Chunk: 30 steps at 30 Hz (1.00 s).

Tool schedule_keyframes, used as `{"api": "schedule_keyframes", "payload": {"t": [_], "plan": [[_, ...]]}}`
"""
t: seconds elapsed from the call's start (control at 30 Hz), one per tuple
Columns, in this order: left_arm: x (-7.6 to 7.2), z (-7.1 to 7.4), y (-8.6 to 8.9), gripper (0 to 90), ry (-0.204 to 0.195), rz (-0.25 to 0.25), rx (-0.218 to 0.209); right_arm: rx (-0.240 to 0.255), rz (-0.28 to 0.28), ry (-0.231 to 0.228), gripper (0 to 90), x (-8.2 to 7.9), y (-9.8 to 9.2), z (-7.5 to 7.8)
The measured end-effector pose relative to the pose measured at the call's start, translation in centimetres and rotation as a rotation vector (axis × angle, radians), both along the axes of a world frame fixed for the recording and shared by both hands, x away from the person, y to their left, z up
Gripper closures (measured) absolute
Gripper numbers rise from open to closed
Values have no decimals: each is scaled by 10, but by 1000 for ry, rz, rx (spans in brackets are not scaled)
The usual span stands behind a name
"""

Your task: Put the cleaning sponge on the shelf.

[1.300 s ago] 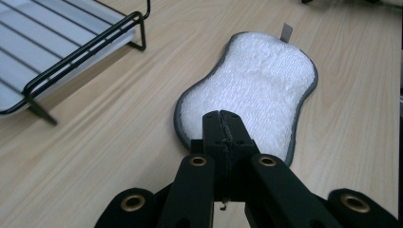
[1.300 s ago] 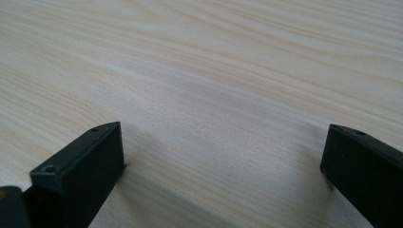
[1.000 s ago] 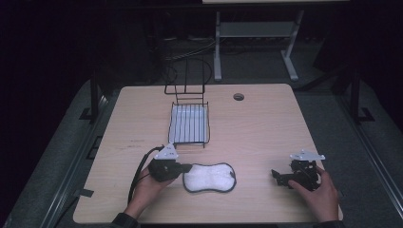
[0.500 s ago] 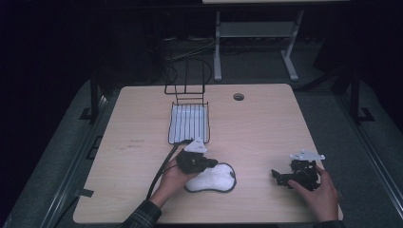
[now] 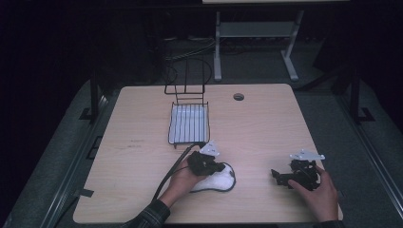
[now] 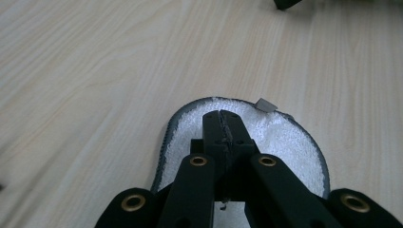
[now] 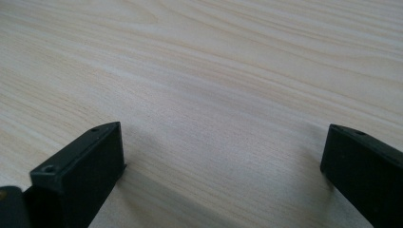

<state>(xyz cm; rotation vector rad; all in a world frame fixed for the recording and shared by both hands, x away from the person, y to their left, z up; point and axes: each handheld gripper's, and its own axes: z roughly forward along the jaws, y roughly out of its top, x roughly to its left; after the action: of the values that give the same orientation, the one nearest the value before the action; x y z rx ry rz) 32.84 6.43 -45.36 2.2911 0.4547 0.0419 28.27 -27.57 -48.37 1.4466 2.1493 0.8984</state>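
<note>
Nearest the table's front edge, the right gripper (image 5: 277,176) is held low over bare wood at the right, its jaws spread wide apart in the right gripper view, with nothing between them and only the light wooden table (image 7: 204,71) seen past them. To its left, the left gripper (image 5: 222,167) is set over a white terry pad (image 5: 219,181) with a dark bound edge, which lies flat on the table near the front, left of centre. In the left gripper view the jaws are brought fully together, tips meeting above the pad (image 6: 285,137); whether any fabric is pinched between them cannot be told. A small pale tag (image 6: 265,105) is seen at the pad's far rim. A black cable (image 5: 172,173) is trailed from the left gripper. Farther back, a black wire rack (image 5: 189,121) with an upright frame is stood on the table, apart from the pad. Beyond it, a round cable hole (image 5: 238,97) is noted near the far edge.
</note>
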Motion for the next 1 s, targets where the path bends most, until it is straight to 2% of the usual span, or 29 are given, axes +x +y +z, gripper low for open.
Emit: {"api": "schedule_keyframes", "payload": {"t": [0.17, 0.5, 1.0], "plan": [[3, 0, 6, 900, -3, 10, 9, 0, -1, 0, 2, 0, 0, 0], [6, 1, 19, 900, 10, 64, 9, 0, -1, 0, 2, 0, 0, 0], [8, 3, 55, 900, 5, 164, 34, 0, -1, 0, 2, 0, 0, 0]]}}
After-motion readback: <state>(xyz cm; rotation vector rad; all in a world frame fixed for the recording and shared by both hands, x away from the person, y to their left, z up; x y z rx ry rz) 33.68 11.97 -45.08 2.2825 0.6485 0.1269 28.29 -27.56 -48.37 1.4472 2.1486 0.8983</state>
